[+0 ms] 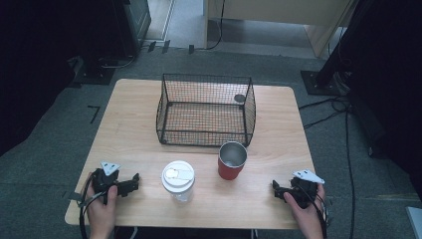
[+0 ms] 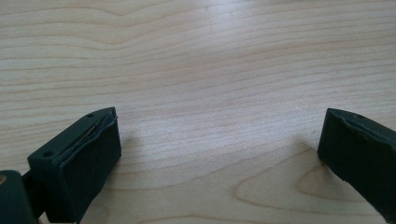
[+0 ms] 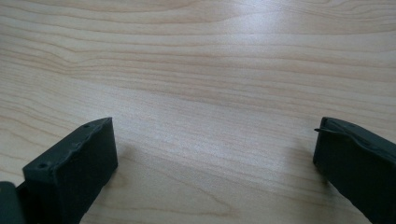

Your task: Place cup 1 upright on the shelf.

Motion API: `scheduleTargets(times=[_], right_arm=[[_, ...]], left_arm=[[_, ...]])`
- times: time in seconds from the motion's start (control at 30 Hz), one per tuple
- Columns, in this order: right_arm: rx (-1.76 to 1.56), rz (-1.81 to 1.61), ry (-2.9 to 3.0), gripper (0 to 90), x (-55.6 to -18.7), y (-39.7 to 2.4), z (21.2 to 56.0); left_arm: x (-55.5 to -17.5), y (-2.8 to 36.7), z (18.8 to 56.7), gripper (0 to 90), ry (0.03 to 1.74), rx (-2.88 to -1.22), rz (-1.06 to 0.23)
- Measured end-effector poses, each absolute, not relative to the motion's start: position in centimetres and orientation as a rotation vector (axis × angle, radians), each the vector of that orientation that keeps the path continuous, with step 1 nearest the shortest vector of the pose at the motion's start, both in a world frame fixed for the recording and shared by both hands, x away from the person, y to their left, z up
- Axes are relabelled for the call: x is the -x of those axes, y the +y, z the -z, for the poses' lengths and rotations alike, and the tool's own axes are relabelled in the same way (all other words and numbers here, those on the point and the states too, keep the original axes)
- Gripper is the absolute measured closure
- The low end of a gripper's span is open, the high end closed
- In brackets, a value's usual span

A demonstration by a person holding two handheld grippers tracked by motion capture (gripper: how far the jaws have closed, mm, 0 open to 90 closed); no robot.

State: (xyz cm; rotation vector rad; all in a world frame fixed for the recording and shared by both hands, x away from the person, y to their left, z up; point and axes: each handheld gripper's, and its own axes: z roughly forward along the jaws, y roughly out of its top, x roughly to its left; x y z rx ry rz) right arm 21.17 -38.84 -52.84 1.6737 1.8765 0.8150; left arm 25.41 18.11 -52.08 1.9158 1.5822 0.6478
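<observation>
Oddly, mesh half-hides a dark disc (image 1: 240,98) inside the basket (image 1: 205,139).

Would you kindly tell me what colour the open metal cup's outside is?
Red, with a silvery inside; the cup shows best in the high view.

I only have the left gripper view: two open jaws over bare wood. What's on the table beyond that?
Observer: In the high view a clear jar with a white lid stands just to the right of the left gripper, apart from it.
Operator: Anything else close?
Observer: A red cup with a metal inside stands upright, right of the jar and nearer the right gripper.
Operator: Right gripper state?
Observer: Its own view shows the jaws wide apart over the bare wooden table, nothing between them.
Operator: A container anywhere?
Observer: A black wire basket sits at the far middle of the table, behind the cup.
</observation>
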Motion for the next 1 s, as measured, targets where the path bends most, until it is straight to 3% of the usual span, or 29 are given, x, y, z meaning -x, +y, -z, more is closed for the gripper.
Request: scheduleTargets(times=[1.0], right_arm=[[-1.571,-0.973,1.848,0.0,-20.2,-36.2,51.2]], left_arm=[[-25.4,18.1,52.1,0.0,1.585,-1.913,-0.649]])
